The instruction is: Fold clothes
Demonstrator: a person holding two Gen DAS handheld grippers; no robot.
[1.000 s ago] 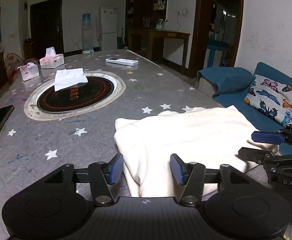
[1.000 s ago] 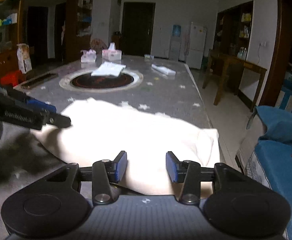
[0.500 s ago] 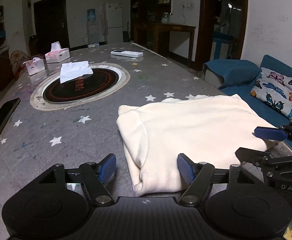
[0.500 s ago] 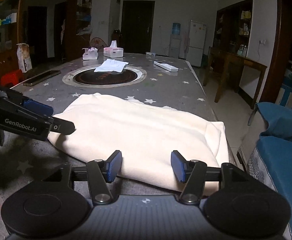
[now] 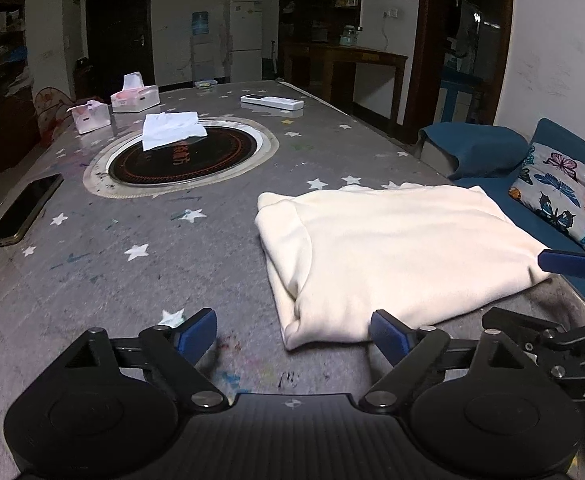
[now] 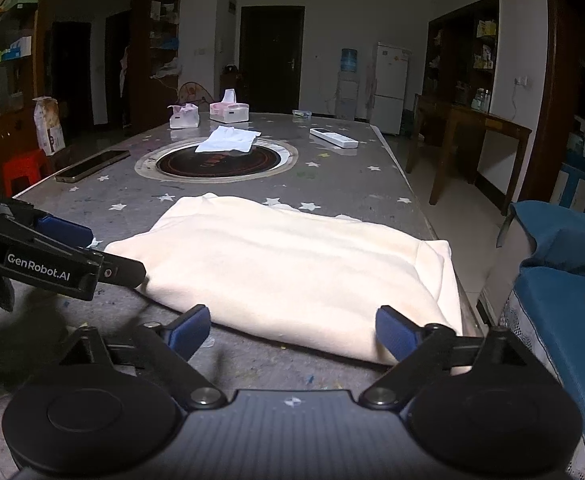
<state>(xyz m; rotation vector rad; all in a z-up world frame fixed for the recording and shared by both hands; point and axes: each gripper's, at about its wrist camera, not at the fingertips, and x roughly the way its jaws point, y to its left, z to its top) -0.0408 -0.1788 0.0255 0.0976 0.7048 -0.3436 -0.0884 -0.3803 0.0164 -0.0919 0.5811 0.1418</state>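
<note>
Folded cream garment [image 5: 396,252] lay flat just beyond left gripper [image 5: 292,334] and right gripper [image 6: 292,330], both spread wide, gripping nothing, seemingly no contact.

Bare tabletop [image 5: 140,280] left of folded garment [image 5: 392,248], sofa [image 6: 564,292] crowding right edge

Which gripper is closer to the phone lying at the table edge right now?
Left. The left gripper sits at the garment's near-left corner, on the phone's side. The right gripper is at the garment's other end, beside the sofa, farther away.
</note>
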